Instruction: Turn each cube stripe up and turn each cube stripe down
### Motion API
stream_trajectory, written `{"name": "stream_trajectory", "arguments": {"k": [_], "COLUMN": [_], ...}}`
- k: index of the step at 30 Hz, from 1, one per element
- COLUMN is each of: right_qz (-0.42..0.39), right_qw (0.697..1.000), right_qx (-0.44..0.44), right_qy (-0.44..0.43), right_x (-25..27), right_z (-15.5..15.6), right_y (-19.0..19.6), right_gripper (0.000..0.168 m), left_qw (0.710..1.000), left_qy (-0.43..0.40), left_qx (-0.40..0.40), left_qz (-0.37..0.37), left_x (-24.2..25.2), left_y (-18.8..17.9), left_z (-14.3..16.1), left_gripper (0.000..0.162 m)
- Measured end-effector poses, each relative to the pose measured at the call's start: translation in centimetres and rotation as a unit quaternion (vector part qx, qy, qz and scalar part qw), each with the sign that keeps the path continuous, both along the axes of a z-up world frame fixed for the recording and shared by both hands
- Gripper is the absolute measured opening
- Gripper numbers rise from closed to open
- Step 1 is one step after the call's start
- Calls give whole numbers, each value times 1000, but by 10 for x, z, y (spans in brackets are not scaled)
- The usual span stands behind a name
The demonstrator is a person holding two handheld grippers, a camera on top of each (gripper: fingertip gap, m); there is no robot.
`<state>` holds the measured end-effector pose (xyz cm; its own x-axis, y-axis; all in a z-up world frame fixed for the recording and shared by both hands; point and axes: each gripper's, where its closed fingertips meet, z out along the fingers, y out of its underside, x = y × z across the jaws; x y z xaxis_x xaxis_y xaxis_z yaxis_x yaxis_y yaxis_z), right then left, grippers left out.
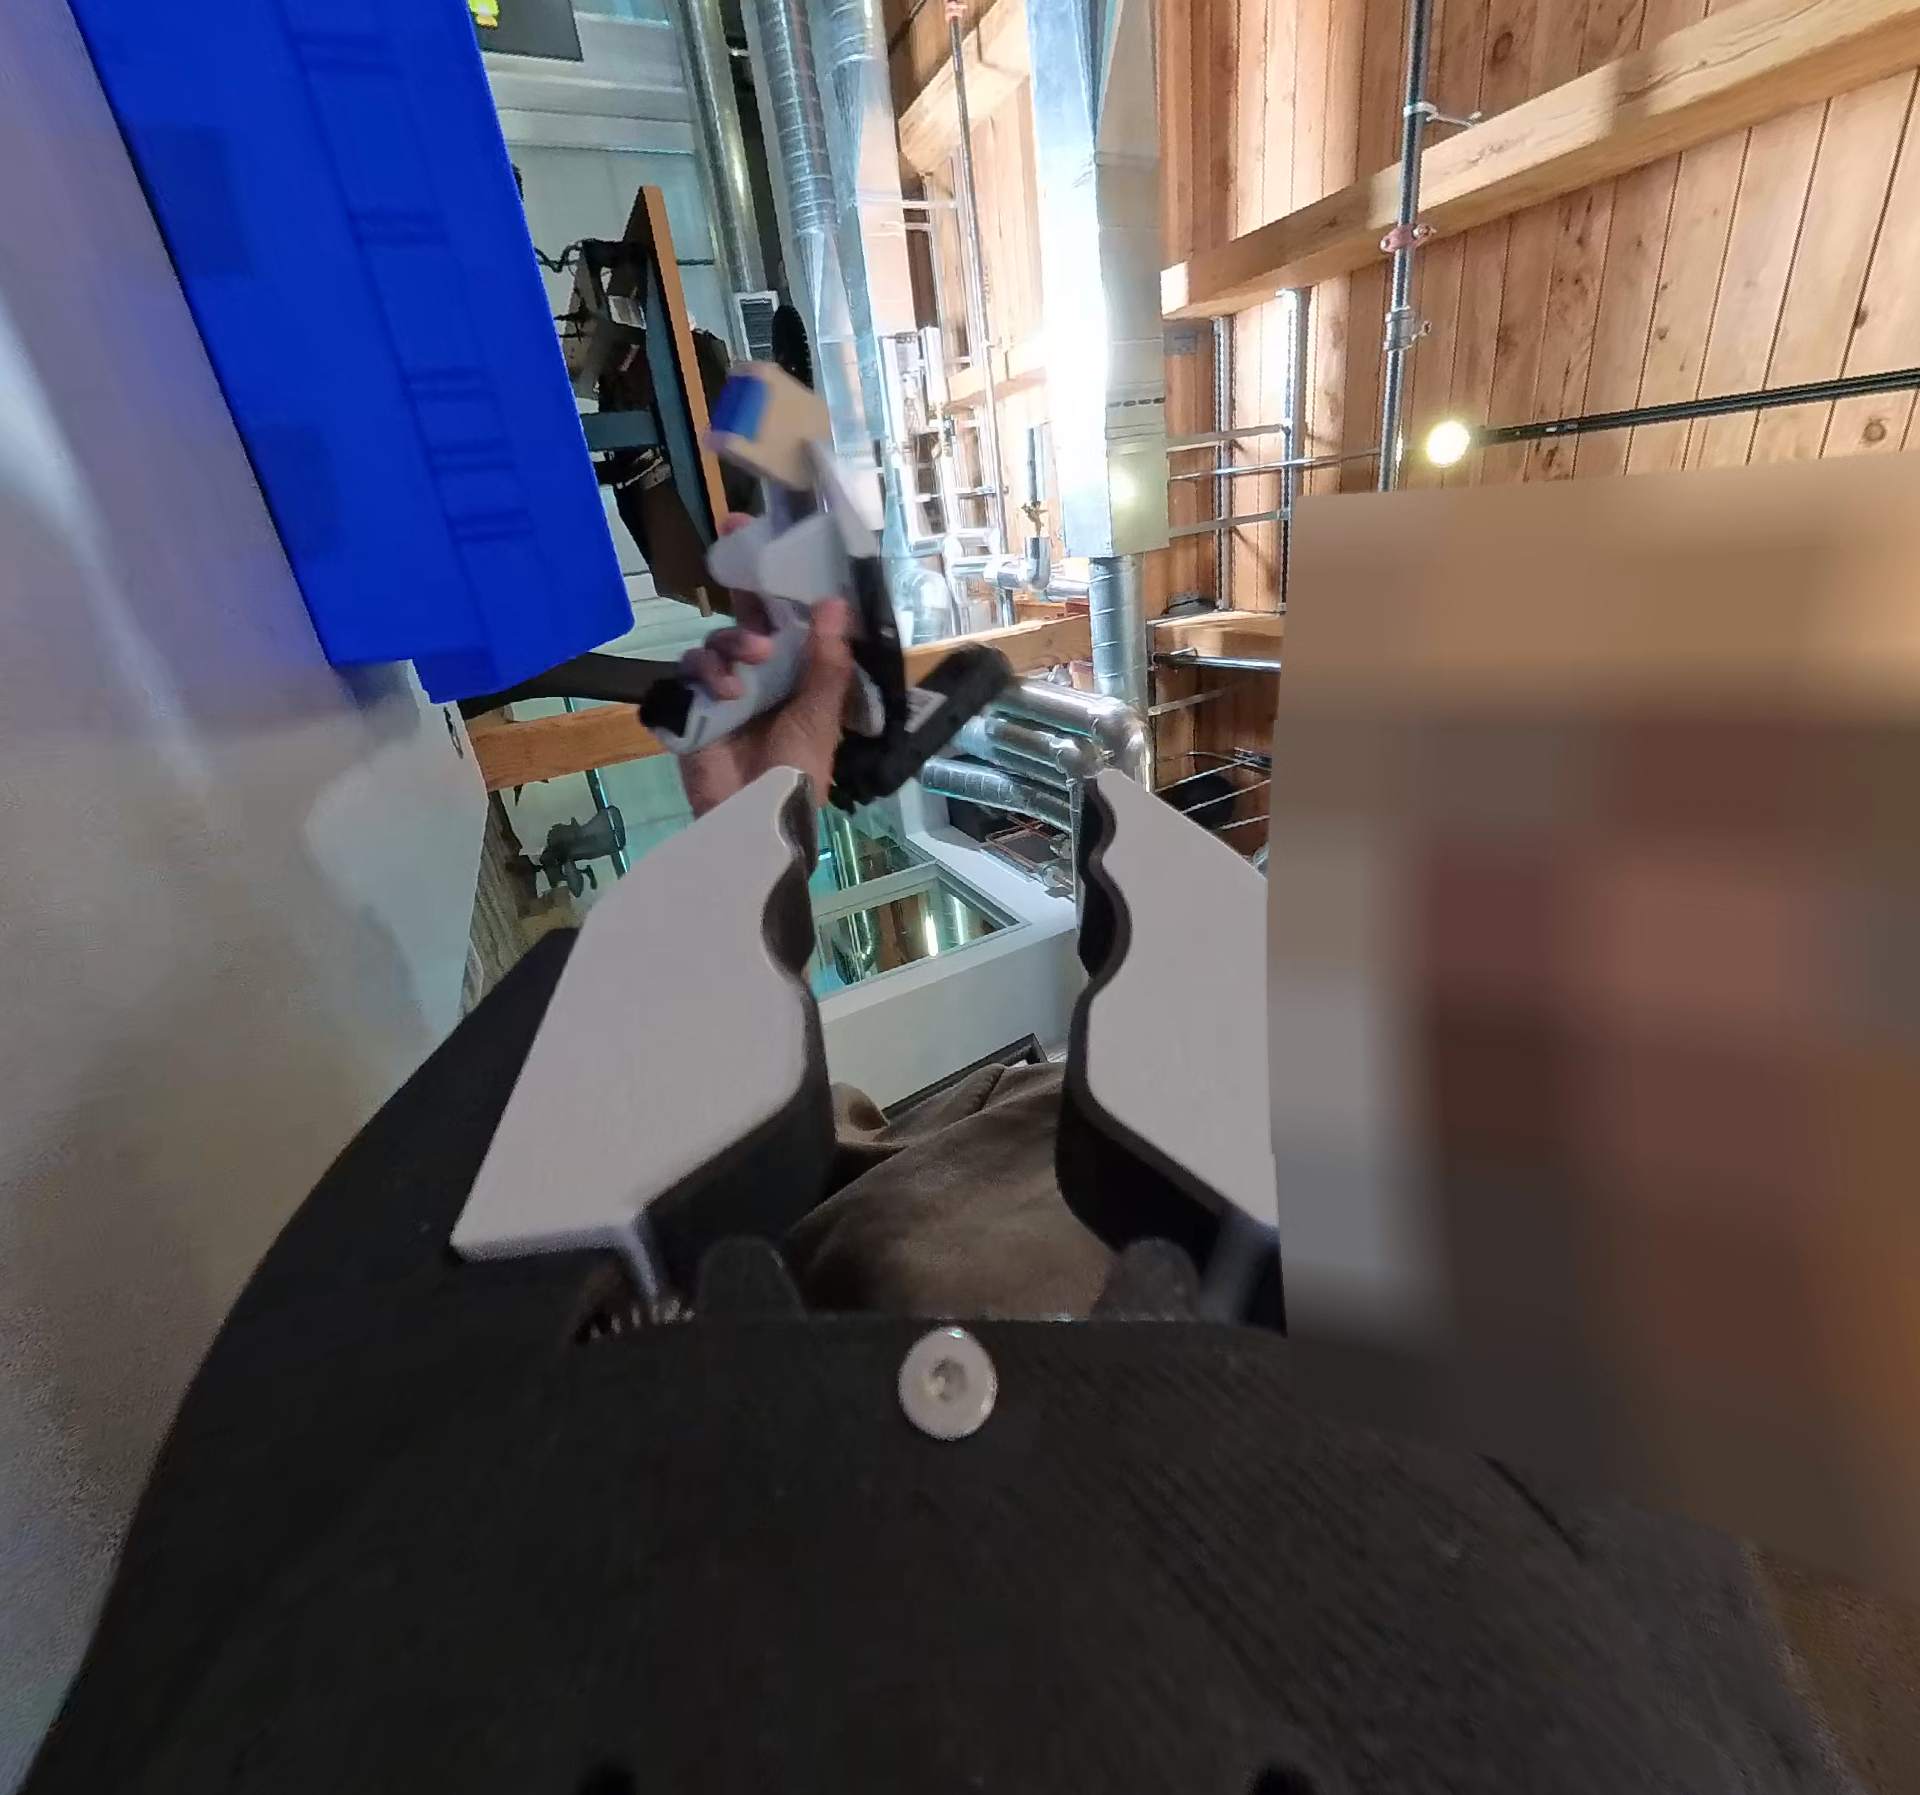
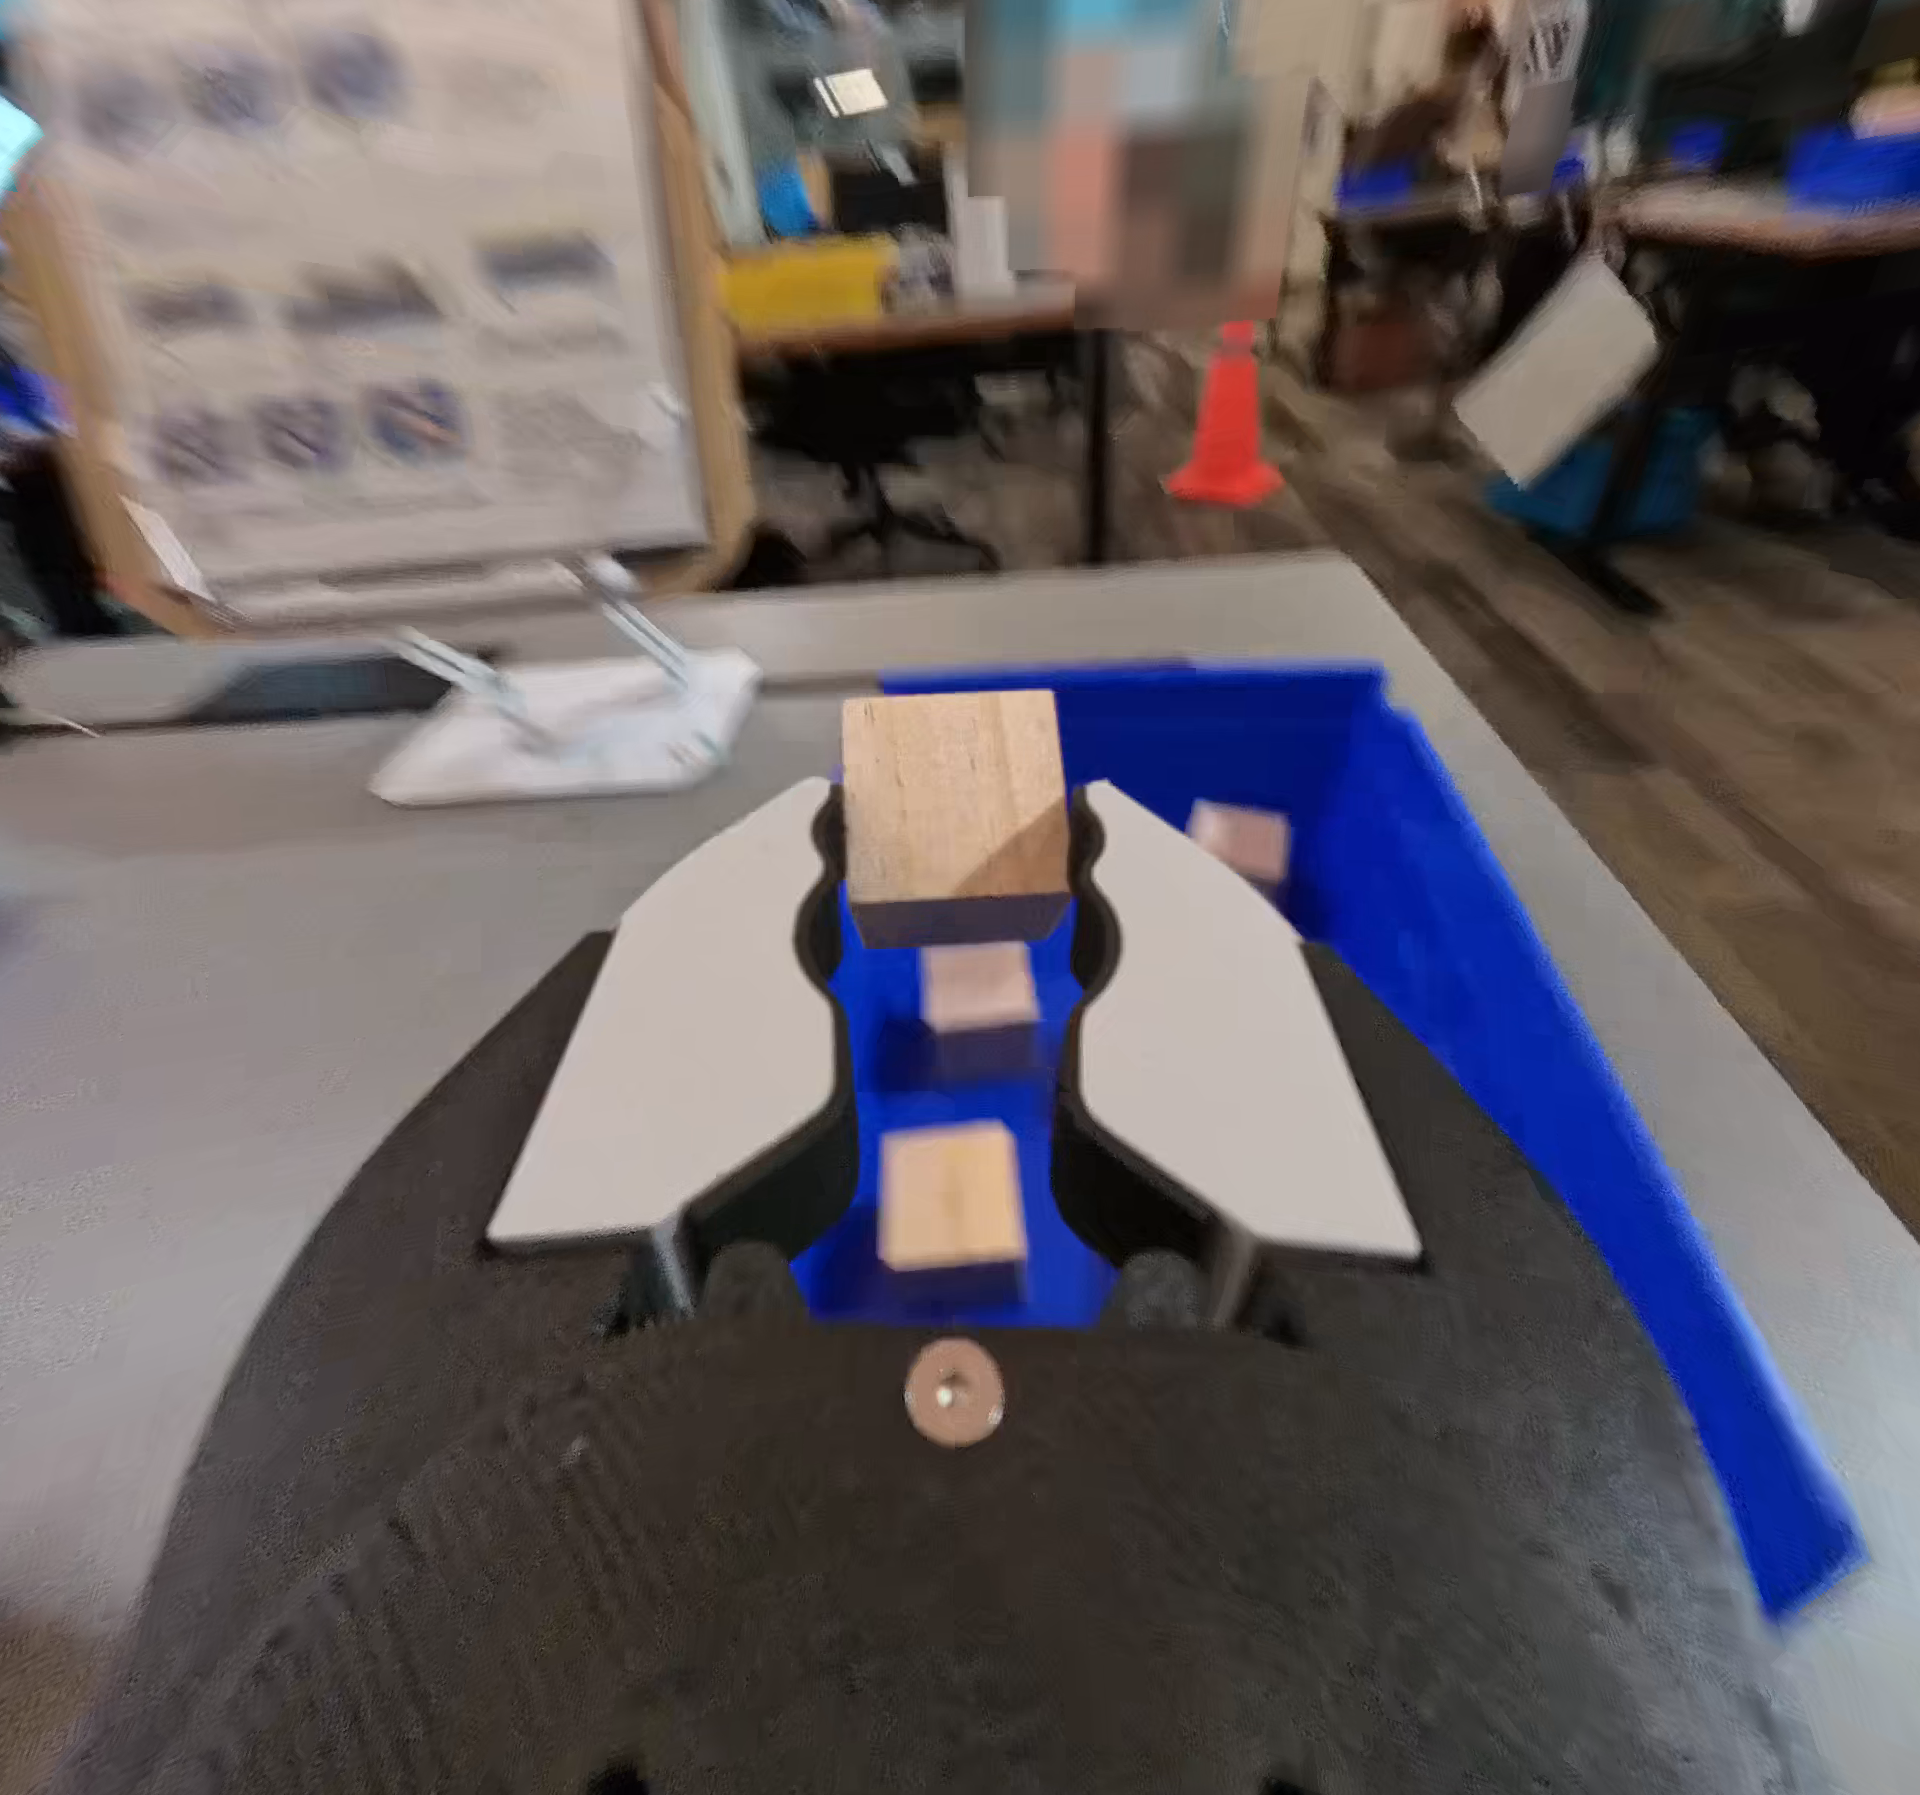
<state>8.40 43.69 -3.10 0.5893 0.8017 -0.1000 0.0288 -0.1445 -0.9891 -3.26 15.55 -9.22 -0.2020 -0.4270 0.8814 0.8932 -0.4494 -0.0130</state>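
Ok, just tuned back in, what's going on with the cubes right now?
The right gripper holds one wooden cube lifted above the blue bin. In the left wrist view that cube shows a blue stripe on one side. Three more cubes lie in the bin, one right below. The left gripper is open, empty and tipped away from the bin.

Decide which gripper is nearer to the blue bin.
Right. The right gripper, shut on a wooden cube, hovers directly above the blue bin; the left gripper is open, beside and apart from it.
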Motion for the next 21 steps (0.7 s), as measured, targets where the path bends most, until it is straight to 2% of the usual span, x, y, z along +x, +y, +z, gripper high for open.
{"name": "stream_trajectory", "arguments": {"k": [4, 7, 10, 21], "right_qz": [-55, -77, -93, -66], "right_qw": [990, 977, 964, 955], "right_qx": [-93, -110, -95, -183], "right_qy": [-93, -168, -230, -226], "right_x": [30, 39, 44, 46], "right_z": [-78, -113, -131, -153], "right_y": [37, 50, 60, 54], "right_gripper": [42, 42, 42, 43], "left_qw": [1000, 1000, 1000, 1000], "left_qy": [-3, -4, -6, -12], "left_qx": [-2, -3, -5, -9], "left_qz": [1, 4, 5, -1], "left_x": [0, -3, -3, -1], "left_y": [1, 1, 2, 3], "left_z": [-1, -2, -3, -4], "left_gripper": [48, 48, 48, 48]}}
